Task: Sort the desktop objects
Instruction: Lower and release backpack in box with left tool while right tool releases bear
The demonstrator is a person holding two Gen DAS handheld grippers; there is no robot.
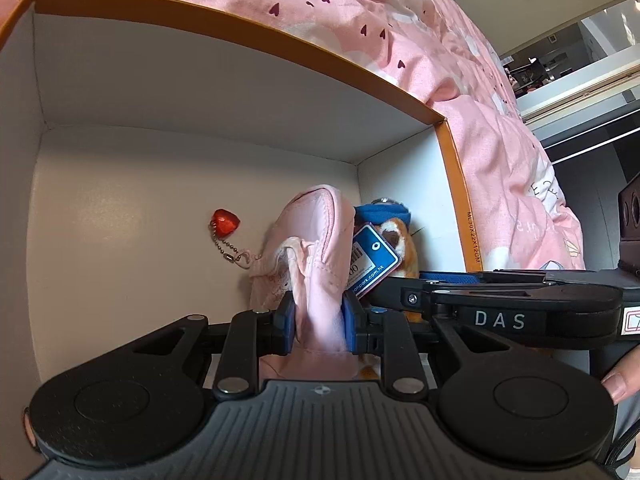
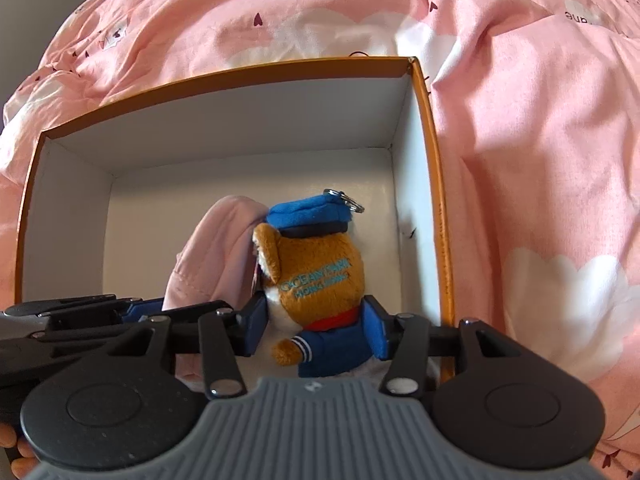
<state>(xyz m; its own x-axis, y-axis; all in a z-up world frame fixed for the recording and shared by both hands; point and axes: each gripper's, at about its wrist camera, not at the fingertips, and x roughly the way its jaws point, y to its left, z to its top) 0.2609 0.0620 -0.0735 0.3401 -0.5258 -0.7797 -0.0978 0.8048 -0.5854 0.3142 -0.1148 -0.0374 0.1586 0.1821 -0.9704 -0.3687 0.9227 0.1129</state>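
1. box [image 1: 240, 60]: orange outside and on the rim, white inside, open top, resting on a pink quilt [image 1: 500, 152] printed with small dark hearts and white clouds.
2. left gripper [image 1: 319, 326]: jaws nearly closed, blue pads pinching a pink pouch [image 1: 316, 248] from both sides. the pouch hangs inside the box, toward the right wall.
3. a red heart charm [image 1: 226, 222] on a ball chain [image 1: 225, 249] runs from the pouch's zipper end out to the left, against the white floor of the box. whether the pouch bottom rests on the floor cannot be told.
4. right gripper [image 2: 316, 330]: jaws partway open, blue pads pressed on either side of a plush bear [image 2: 320, 280]. grip is at the blue jacket, below the red collar.
5. bear: brown fur, blue cap [image 2: 308, 210], metal key ring [image 2: 352, 202] at the cap, teal lettering across the back. it sits inside the box near the right wall, just beside the pouch and touching it.
6. a blue tag [image 1: 372, 258] with a barcode shows in the left wrist view between pouch and bear.
7. the two grippers are side by side, the right one's arm crossing just right of the left one's pads.
8. a fingertip [image 1: 620, 384] shows at the lower right edge of the left wrist view.
9. beyond the quilt, upper right in the left wrist view, pale furniture [image 1: 560, 16]; details too small to tell.
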